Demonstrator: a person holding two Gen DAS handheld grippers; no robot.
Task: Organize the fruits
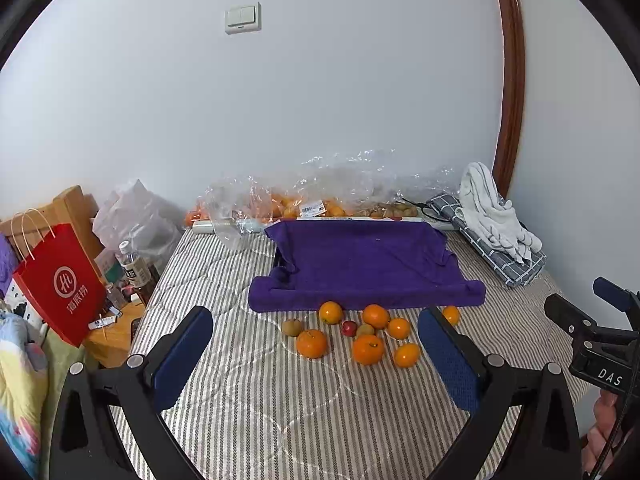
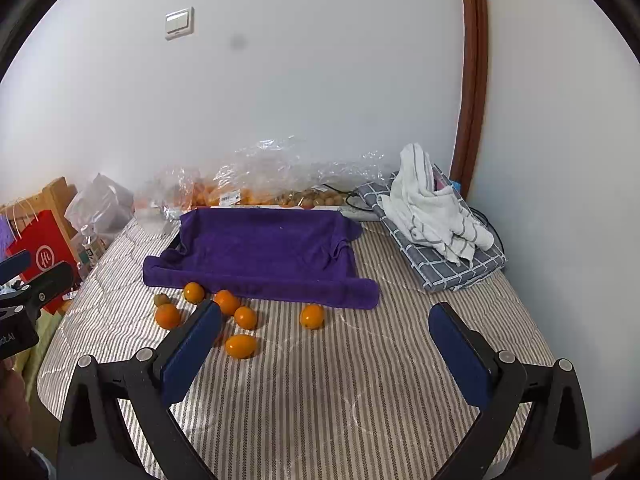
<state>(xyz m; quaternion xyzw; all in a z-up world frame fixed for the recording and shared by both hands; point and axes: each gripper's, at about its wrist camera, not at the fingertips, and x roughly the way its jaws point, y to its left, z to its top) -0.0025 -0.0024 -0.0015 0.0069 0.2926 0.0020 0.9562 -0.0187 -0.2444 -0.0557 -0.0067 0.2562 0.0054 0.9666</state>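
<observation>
Striped bedcover (image 1: 260,392), purple towel-lined tray (image 1: 360,264) w/ nothing in it. Oranges (image 1: 376,316), kiwis (image 1: 292,327) loose in front; nothing sorted yet. Left gripper (image 1: 316,332), right gripper (image 2: 326,322) both wide open, holding nothing.

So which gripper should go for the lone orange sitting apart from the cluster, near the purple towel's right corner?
Right. The right gripper is open with the lone round orange between its fingers' line of sight, just ahead. From the left gripper, that orange sits behind its right finger, off to the side.

A red paper bag (image 1: 60,284) stands at far left beside a bottle (image 1: 134,266); a white striped towel (image 1: 494,210) lies crumpled at right; a light switch (image 1: 243,18) sits high on the wall.
</observation>
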